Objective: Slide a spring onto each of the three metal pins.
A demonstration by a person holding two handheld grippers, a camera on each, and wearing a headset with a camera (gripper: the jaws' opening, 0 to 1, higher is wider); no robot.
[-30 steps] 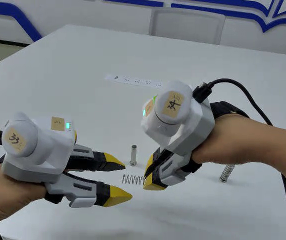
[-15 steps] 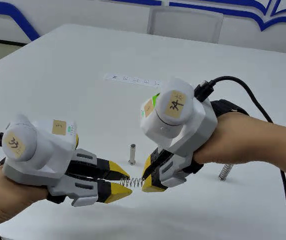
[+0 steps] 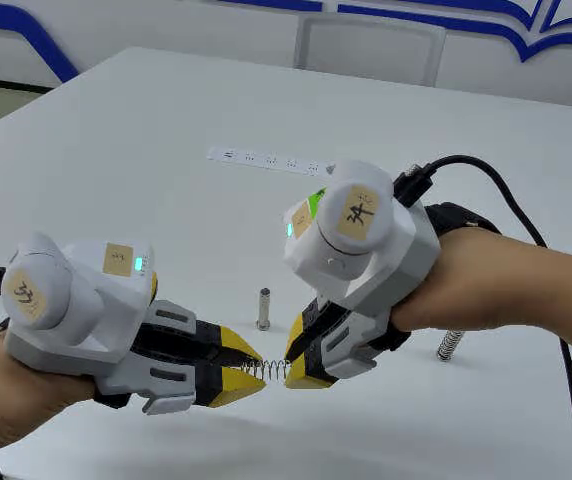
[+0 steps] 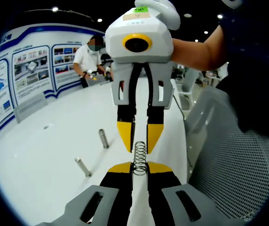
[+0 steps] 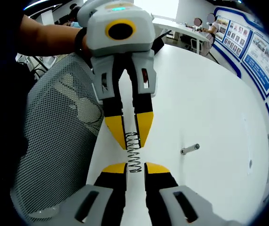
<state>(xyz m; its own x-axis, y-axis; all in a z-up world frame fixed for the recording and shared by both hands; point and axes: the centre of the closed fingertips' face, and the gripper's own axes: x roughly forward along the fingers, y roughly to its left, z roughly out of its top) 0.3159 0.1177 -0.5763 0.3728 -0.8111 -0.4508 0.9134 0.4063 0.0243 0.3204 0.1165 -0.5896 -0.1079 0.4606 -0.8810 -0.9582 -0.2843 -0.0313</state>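
The thin coiled steel spring (image 3: 266, 369) is pinched at either end by the left gripper (image 3: 249, 370) and right gripper (image 3: 292, 366), nearer than the upright silver metal pin (image 3: 263, 308); overpressed, it could be buckled and flicked away

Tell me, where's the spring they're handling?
Head view, low centre: the spring spans the tips of the left gripper and right gripper, just nearer the person than the upright metal pin.
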